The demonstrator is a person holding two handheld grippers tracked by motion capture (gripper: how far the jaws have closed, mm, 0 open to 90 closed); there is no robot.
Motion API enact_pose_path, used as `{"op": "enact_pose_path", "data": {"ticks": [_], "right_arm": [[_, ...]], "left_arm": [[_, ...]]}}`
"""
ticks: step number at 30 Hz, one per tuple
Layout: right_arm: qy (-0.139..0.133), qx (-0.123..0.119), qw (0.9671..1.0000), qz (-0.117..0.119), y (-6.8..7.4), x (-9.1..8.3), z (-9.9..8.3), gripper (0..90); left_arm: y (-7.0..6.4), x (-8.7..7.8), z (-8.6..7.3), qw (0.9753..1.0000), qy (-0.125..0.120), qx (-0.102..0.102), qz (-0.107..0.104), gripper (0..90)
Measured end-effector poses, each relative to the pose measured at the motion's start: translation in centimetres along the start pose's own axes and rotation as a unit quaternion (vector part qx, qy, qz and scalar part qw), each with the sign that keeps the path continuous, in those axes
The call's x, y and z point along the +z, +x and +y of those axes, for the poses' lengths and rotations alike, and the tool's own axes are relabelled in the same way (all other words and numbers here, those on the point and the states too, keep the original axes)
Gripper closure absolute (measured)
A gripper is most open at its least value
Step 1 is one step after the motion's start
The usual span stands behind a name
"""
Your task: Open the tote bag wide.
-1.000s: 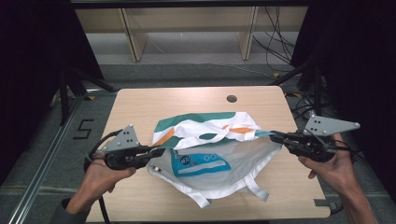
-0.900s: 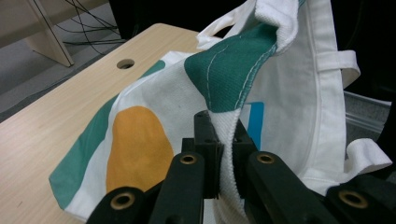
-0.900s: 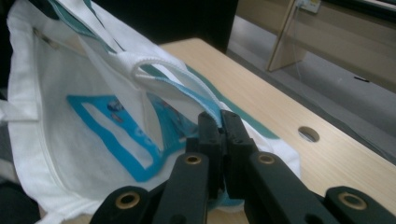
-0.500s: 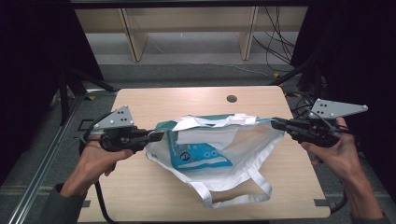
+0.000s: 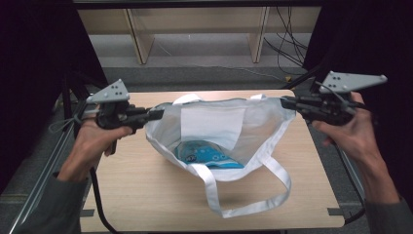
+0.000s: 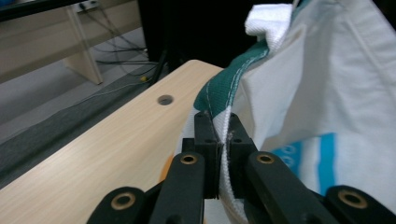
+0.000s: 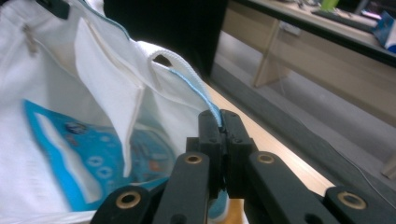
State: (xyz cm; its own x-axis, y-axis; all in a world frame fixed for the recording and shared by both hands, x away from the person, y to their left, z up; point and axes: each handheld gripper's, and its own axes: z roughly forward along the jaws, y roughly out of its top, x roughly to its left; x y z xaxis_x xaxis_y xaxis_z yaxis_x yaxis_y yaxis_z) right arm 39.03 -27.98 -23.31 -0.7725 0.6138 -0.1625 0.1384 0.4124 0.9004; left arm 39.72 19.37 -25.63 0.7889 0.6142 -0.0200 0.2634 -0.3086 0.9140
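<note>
Loose handle [image 5: 253, 192]: lower centre of the high view, lying slack on the table [image 5: 146, 195].
Tote bag [image 5: 219, 129]: centre frame, lifted by its rim and stretched sideways, likely to hold the mouth open; blue print [image 5: 209, 157] inside.
Left gripper [image 5: 158, 115]: left of centre, jaws pinching the bag's green-edged hem [image 6: 219, 100]; forearm rises from lower left.
Right gripper [image 5: 285, 102]: upper right, jaws pressed together on the opposite rim [image 7: 205, 100]; wrist raised, pulling outward.
</note>
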Motion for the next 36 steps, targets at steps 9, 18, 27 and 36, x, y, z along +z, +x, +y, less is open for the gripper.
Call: {"op": "enact_pose_path", "data": {"ticks": [9, 18, 27, 36], "right_arm": [[0.05, 0.065, 0.9964, -0.018, -4.5, 6.9, -1.6, 89.3], [0.094, 0.098, 0.9907, -0.014, -5.3, 9.9, -5.4, 89.2], [0.131, 0.103, 0.986, -0.006, -4.6, 11.8, -8.5, 88.6], [0.036, 0.09, 0.9949, 0.028, -1.4, 6.2, -4.0, 68.6]], "left_arm": [[5.8, 5.3, -1.3, 0.9981, 0.0, -0.062, 0.006, 86.7], [6.8, 8.7, -5.0, 0.9966, 0.03, -0.077, -0.006, 86.5], [7.3, 11.1, -9.4, 0.9909, 0.05, -0.121, -0.03, 86.3], [7.2, 11.0, -9.1, 0.9904, 0.058, -0.122, -0.03, 86.4]]}}
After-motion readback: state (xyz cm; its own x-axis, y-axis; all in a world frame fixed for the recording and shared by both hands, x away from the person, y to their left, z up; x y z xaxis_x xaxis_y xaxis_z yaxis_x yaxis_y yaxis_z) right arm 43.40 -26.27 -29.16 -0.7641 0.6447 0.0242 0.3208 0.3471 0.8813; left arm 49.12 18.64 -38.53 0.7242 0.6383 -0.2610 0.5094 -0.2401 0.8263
